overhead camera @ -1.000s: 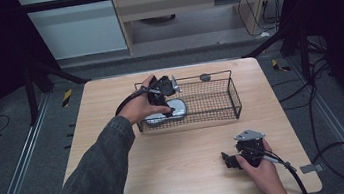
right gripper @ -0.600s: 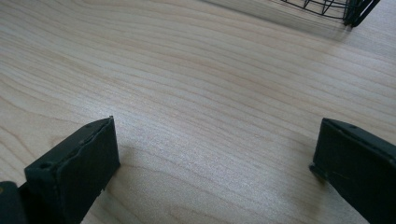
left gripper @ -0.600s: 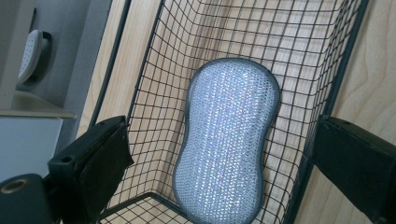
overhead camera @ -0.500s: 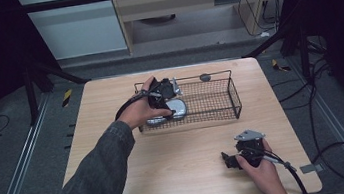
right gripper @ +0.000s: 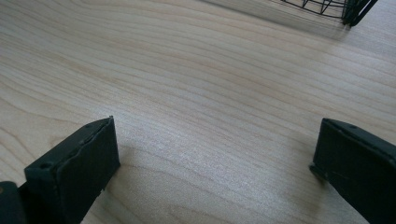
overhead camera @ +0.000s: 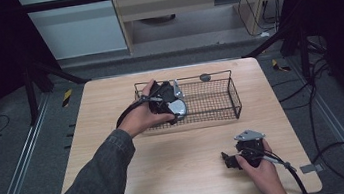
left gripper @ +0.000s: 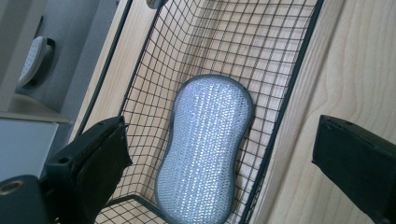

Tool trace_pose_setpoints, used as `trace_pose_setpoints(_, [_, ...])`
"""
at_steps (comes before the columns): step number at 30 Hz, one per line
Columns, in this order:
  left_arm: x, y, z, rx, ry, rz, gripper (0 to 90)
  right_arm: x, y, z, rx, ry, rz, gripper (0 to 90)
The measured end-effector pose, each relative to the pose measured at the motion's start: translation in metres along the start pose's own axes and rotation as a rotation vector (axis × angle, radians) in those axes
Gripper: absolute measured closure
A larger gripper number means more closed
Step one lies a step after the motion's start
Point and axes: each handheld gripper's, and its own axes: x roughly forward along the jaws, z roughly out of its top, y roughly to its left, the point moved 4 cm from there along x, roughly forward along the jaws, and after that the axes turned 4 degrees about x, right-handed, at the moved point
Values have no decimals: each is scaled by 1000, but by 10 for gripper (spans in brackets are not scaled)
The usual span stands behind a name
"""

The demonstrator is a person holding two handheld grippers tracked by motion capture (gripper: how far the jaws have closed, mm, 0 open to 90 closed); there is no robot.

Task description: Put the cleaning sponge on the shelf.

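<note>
The left gripper (overhead camera: 169, 102) hangs over the left end of the black wire basket (overhead camera: 221, 101) near the tabletop's (overhead camera: 178, 161) far edge, fingers (left gripper: 93, 158) spread wide above a silvery sponge (left gripper: 203, 149) lying flat on the basket floor. The right gripper (overhead camera: 229, 160) rests near the front right corner, fingers (right gripper: 74, 168) spread over bare wood.

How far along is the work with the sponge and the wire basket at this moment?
The silver scrub sponge already lies flat inside the black wire basket. The left gripper hangs above it with jaws open and holds nothing. The right gripper rests open over bare table. Whether anything is left, the pictures cannot say.
</note>
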Motion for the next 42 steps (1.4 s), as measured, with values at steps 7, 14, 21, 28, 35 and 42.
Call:
trace_pose_setpoints(7, [-16, -14, -4, -53, -21, -6, 32, 0, 1, 0, 7, 0, -2, 4])
trace_pose_setpoints(14, [-30, -24, -17, -123, -52, -14, 36, 0, 0, 0, 5, 1, -2, 4])
trace_pose_setpoints(21, [-43, -33, -33, -149, -55, 0, 37, 0, 0, 0, -6, -2, -4, 3])
trace_pose_setpoints(28, [-58, -41, -56, -192, -66, 12, 37, 0, 0, 0, -4, -2, -4, 4])
trace_pose_setpoints(35, [-68, -43, -87, -238, -52, 40, 34, 0, 0, 0, -5, -2, -4, 4])
trace_pose_setpoints(42, [-67, -45, -125, -299, -16, 50, 35, 0, 0, 0, -4, -3, -3, 4])
